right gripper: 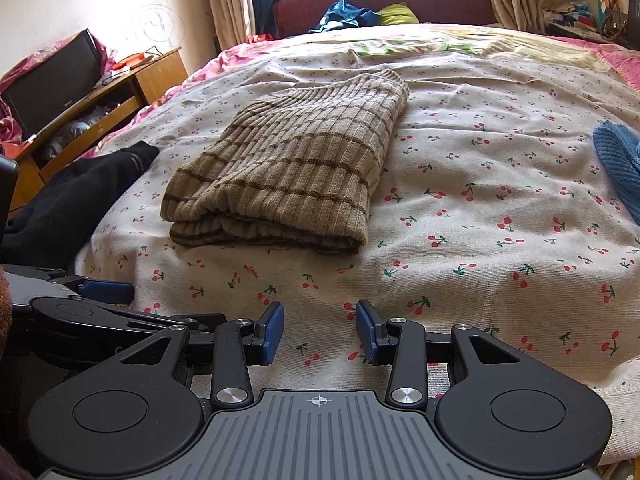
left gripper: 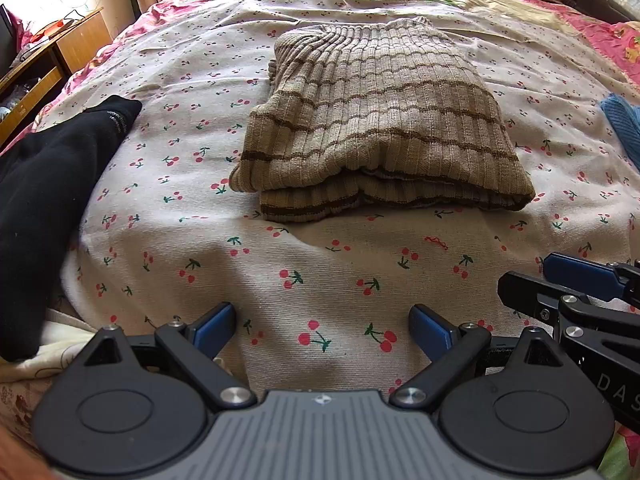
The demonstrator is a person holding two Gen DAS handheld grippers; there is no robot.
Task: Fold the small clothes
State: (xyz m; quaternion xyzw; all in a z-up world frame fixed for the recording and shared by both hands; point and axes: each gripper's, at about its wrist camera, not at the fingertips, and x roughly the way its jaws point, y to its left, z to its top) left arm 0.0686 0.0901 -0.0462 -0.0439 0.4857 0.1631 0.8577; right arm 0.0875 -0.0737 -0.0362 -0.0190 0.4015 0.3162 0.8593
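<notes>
A tan ribbed sweater with brown stripes [left gripper: 372, 120] lies folded in a compact rectangle on the cherry-print bed sheet [left gripper: 320, 272]. It also shows in the right wrist view [right gripper: 288, 172], left of centre. My left gripper [left gripper: 322, 330] is open and empty, low over the sheet, well short of the sweater's near edge. My right gripper [right gripper: 320, 330] is open and empty, also short of the sweater. The right gripper's fingers [left gripper: 576, 272] show at the right edge of the left wrist view.
A black garment [left gripper: 52, 184] lies at the bed's left edge, also in the right wrist view [right gripper: 76, 196]. A blue knit item [right gripper: 620, 168] lies at the right. A wooden bedside cabinet [right gripper: 120, 92] stands left of the bed. A maroon headboard [right gripper: 380, 0] is at the far end.
</notes>
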